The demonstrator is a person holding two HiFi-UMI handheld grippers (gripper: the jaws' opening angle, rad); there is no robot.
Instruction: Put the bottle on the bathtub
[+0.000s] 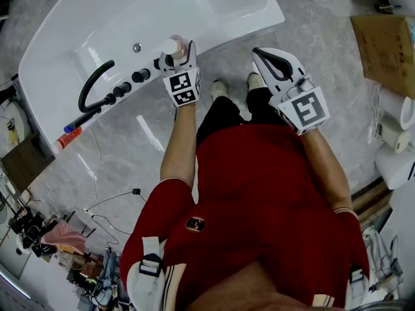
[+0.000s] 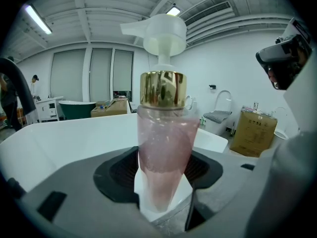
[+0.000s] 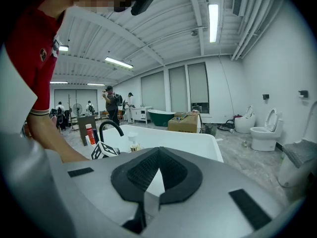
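A clear pink pump bottle point(image 1: 173, 46) with a gold collar and white pump head stands upright at the front rim of the white bathtub point(image 1: 130, 8), beside the tap knobs. My left gripper point(image 1: 179, 56) is shut on the bottle point(image 2: 165, 148), its dark pads pressed against both sides of the lower body, with the white rim just under the bottle's base. My right gripper point(image 1: 259, 52) hangs shut and empty above the floor near the person's feet, to the right of the tub's corner. In the right gripper view the bottle point(image 3: 132, 143) shows small on the tub point(image 3: 173, 139).
A black curved faucet point(image 1: 93, 84) and black knobs point(image 1: 140, 76) sit on the tub's rim left of the bottle. A red and white tube point(image 1: 67, 139) lies at the rim's near left corner. A cardboard box point(image 1: 384, 44) and white fixtures point(image 1: 395, 135) stand to the right.
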